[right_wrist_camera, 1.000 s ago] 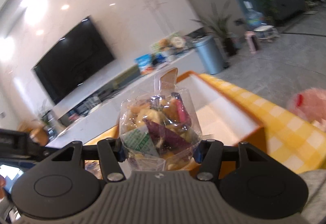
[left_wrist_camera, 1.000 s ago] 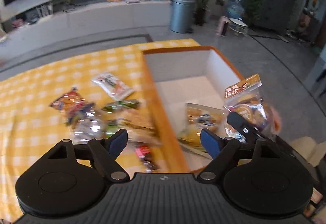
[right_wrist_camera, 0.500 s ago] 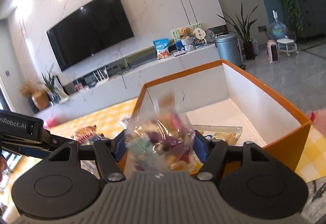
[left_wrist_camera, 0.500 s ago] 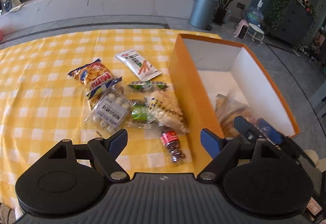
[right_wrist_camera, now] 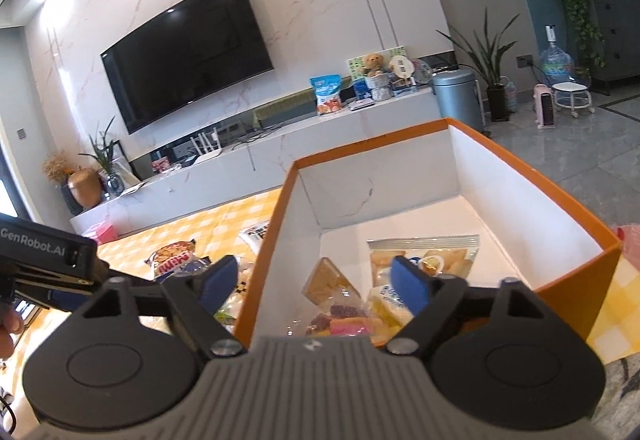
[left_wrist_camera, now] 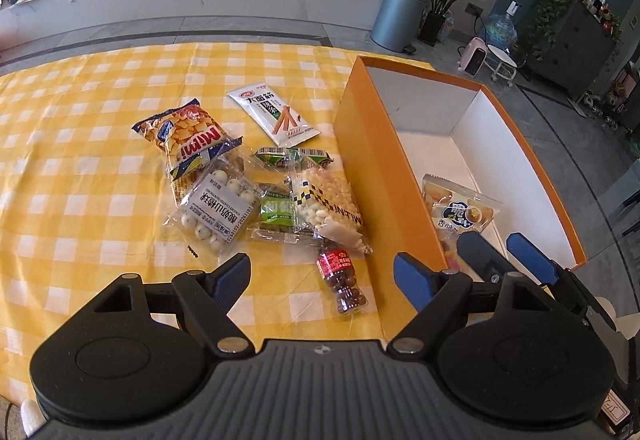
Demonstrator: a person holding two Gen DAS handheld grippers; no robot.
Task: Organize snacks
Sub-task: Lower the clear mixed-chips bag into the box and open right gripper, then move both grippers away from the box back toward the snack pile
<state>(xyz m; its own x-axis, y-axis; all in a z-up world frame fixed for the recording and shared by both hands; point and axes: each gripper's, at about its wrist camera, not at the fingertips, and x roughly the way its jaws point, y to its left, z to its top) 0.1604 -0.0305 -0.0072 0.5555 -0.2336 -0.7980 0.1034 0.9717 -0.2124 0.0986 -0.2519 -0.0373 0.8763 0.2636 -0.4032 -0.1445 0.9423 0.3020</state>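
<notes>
Dropped into the orange box (right_wrist_camera: 568, 280), the mixed-snack bag (right_wrist_camera: 340, 316) lies under the right gripper (right_wrist_camera: 316, 282), just opened wide and empty

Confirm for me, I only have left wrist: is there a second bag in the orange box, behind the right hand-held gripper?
Observer: Yes. A clear bag of dried fruit lies on the floor of the orange box, at its near end.
Operator: Gripper clear of it?
Observer: The right hand-held gripper is open above it. Its jaws have just been opening, with nothing between the pads.
Operator: And the other pack?
Observer: The white snack pack lies right beside it.
</notes>
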